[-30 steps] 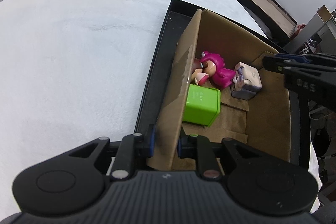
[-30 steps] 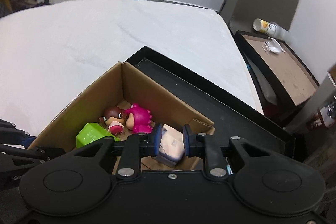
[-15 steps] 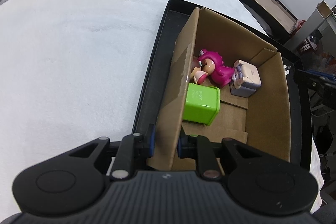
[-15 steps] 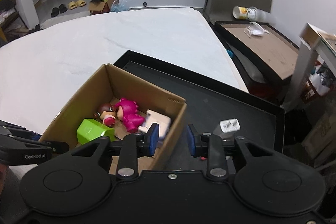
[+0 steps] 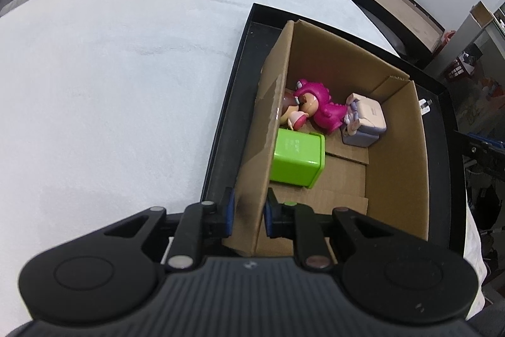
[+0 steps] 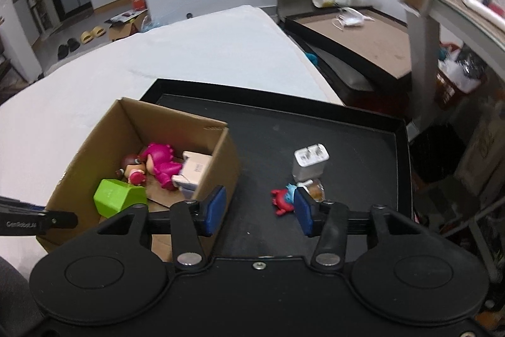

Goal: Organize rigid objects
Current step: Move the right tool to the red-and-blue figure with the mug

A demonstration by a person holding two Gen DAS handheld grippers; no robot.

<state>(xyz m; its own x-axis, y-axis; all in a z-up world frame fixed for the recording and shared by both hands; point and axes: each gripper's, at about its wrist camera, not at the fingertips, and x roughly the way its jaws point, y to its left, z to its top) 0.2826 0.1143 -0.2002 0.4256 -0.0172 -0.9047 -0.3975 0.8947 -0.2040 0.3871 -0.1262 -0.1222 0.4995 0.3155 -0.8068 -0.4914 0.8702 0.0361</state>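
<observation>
Left gripper [image 5: 247, 212]: jaws clamped on the near wall of the cardboard box [image 5: 394, 147], which sits at the left end of the black tray [image 6: 347, 128]. Right gripper [image 6: 258, 209]: jaws have just been opening, nothing between them. Box contents: green block [image 5: 298, 158], pink figurine [image 5: 322, 109], pale cube [image 5: 366, 122]. On the tray floor beyond the right gripper: small red-and-blue figurine [image 6: 282, 199], then white charger [image 6: 309, 161].

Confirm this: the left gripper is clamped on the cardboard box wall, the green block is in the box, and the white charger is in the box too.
Not quite. The white charger is not in the cardboard box; the right wrist view shows it outside, on the black tray. The rest holds: the left gripper is clamped on the box wall, and the green block lies inside.
</observation>
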